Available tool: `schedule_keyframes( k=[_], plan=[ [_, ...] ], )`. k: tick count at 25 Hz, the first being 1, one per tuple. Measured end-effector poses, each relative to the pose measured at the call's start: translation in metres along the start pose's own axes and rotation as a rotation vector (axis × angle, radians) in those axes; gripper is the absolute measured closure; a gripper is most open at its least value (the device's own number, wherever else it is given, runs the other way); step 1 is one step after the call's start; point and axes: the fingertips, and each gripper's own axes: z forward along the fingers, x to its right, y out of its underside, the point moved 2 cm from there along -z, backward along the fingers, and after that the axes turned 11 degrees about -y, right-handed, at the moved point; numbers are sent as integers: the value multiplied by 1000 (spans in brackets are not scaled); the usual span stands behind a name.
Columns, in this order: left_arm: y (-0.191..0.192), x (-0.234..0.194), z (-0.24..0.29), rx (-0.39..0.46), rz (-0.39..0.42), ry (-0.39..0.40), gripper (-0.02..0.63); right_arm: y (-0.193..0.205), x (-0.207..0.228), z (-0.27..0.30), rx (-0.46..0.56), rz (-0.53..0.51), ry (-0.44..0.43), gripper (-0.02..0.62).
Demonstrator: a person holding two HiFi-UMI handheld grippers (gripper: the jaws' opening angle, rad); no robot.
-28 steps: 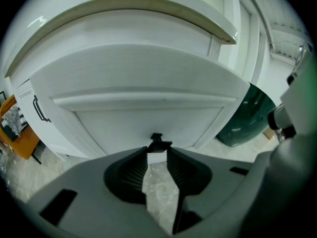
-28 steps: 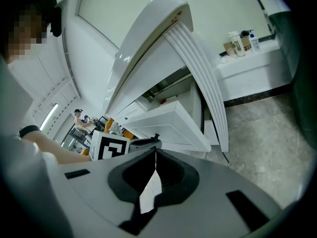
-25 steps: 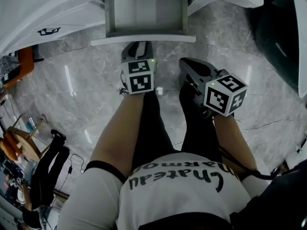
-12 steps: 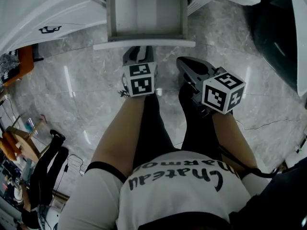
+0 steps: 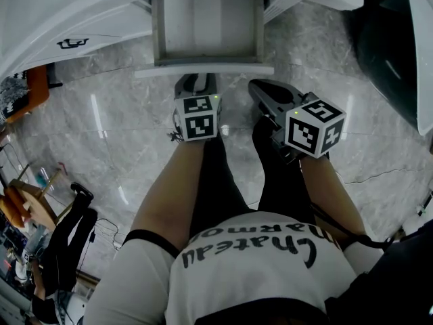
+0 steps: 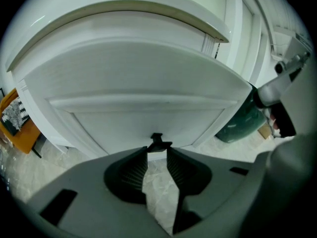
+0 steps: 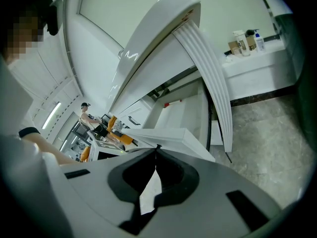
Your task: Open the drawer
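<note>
Drawer (image 5: 230, 70) is standing pulled out of the white cabinet (image 5: 67, 12) at the far middle of the head view. Its open box is showing a pale bare bottom, and its front panel is jutting out over the grey marble floor (image 5: 101, 134). The left gripper (image 5: 196, 78) is reaching to the near face of that front panel at about its middle. In the left gripper view its jaws are standing partly apart, and the left gripper (image 6: 157, 150) is pinching a small dark handle (image 6: 156, 142) between its tips, low on the drawer front (image 6: 148, 83). The right gripper (image 5: 256, 85) is hanging just to the right of the left one, near the front panel's right end but apart from it. In the right gripper view its jaws are meeting at the tips, so the right gripper (image 7: 156, 150) is holding nothing.
</note>
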Motion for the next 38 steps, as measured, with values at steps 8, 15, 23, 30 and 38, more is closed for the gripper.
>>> schedule_keyframes(
  k=[8,15,23,30,38],
  plan=[
    [16,3,-8,-39,24,11,483,8,-6,3,-77,3,-15,583],
    [20,3,-6,-78,15,3,483,10,-9,0,-118,-2,-15,583],
    [18,4,-7,-95,23,-11,482,11,-6,-10,-127,24,10,583],
    [25,-8,-12,-141,12,-66,489,9,-11,-15,-129,13,2,583],
    [17,-20,-33,-123,-11,-98,508,-4,-23,-29,-131,-27,5,583]
  ],
)
